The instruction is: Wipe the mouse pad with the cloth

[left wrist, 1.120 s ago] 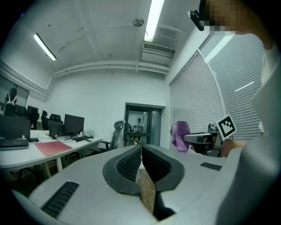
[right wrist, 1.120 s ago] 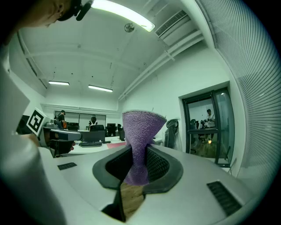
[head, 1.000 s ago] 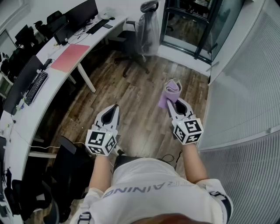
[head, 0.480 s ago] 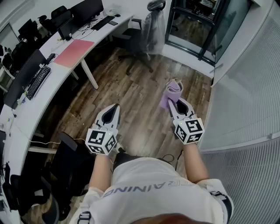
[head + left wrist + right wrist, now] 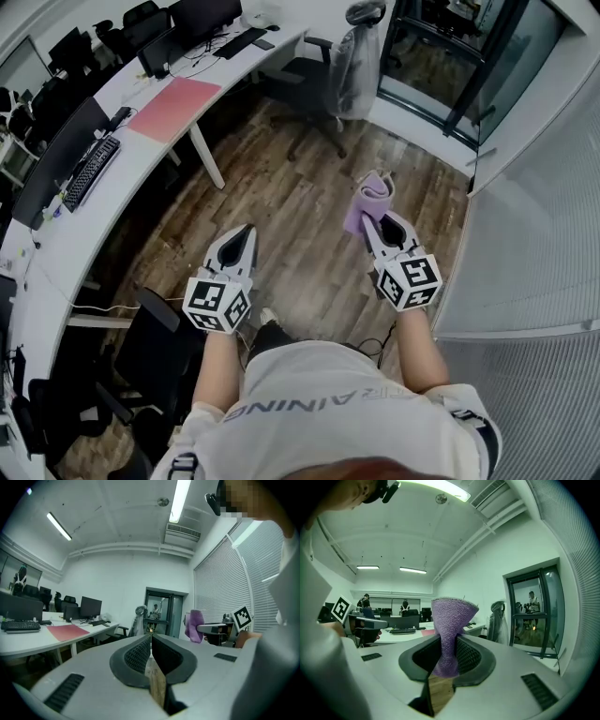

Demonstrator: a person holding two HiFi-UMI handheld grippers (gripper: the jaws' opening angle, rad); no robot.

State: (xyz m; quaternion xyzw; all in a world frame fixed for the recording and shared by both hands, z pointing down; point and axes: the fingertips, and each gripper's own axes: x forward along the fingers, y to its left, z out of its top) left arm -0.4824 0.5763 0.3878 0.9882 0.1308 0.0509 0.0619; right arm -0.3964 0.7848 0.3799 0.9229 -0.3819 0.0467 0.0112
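Observation:
My right gripper (image 5: 375, 217) is shut on a purple cloth (image 5: 367, 199), which sticks up beyond the jaw tips; the right gripper view shows the cloth (image 5: 449, 630) pinched between the pads. My left gripper (image 5: 247, 230) is shut with nothing between its jaws, held over the wooden floor at the person's left. In the left gripper view its jaws meet at the tip (image 5: 151, 637), and the cloth (image 5: 194, 624) shows at the right. A pink mouse pad (image 5: 174, 108) lies flat on the long white desk (image 5: 75, 234), far to the upper left of both grippers.
On the white desk stand monitors (image 5: 202, 14), a keyboard (image 5: 90, 172) and another keyboard (image 5: 240, 42). An office chair draped in plastic (image 5: 352, 61) stands near a glass door (image 5: 441, 47). A black chair (image 5: 155, 352) is beside the person's left leg. Blinds (image 5: 534, 216) line the right side.
The view has shifted: the desk and pink pad have slid rightward and closer in the head view. Both grippers keep their pose, and the cloth stays in the right gripper.

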